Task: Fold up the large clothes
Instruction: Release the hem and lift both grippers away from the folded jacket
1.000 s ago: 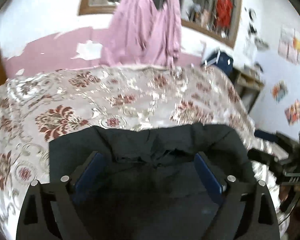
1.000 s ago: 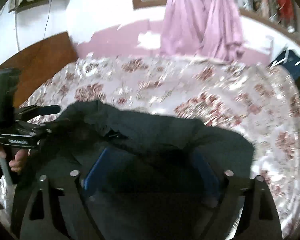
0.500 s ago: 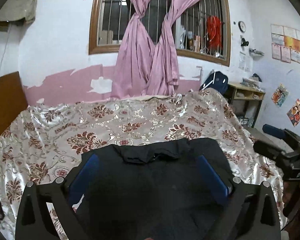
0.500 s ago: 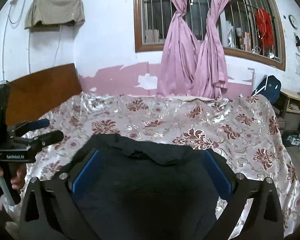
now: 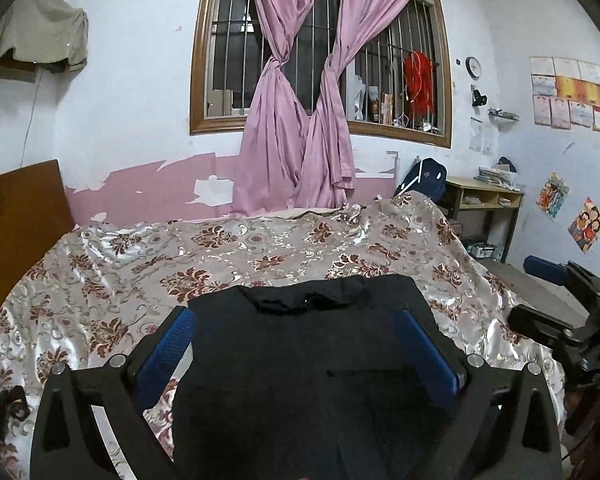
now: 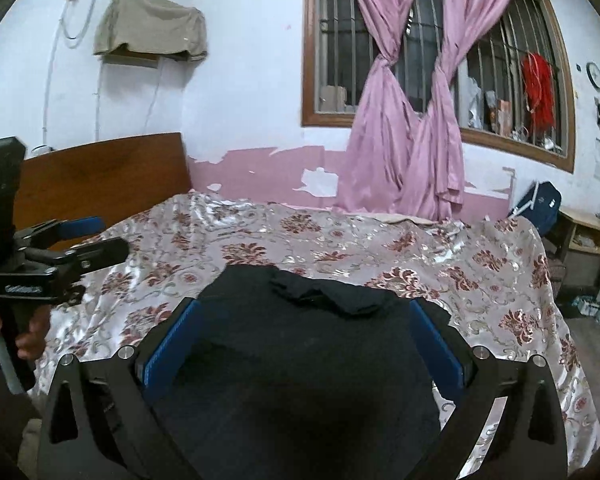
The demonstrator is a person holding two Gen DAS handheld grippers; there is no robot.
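Black cloth, a large dark garment [image 5: 308, 364], lies on the near part of the bed, on a shiny floral bedspread [image 5: 260, 248]. We read it as already doubled: its outline is a compact block with straight sides, and a rumpled band, perhaps a collar or waistband, crosses the far edge. Which it is we cannot tell.

Our left gripper [image 5: 300, 356] hangs above the garment with its jaws spread wide. The blue pads [image 5: 164, 354] stand apart from the fabric and nothing is pinched between them. Our right gripper [image 6: 300, 344] is the same: jaws wide, blue pads [image 6: 168, 340] clear of the cloth, nothing held. From the right wrist view the left tool appears at the left edge, gripped by a hand [image 6: 28, 336], off the garment's side.

Why so: both tools point over the cloth from the near side and slightly downward, which suits a survey of the fold, not a grasp. Wide jaws leave either one ready to take a thick, layered edge.

Judgement: one fold looks laid; the bundle is still broad, so another fold or a smoothing of the rumpled band seems likely. Layered fabric may slip if only the top ply is caught.

Pink curtains [image 5: 300, 120] and a wooden headboard [image 6: 100, 176] sit behind, well apart.
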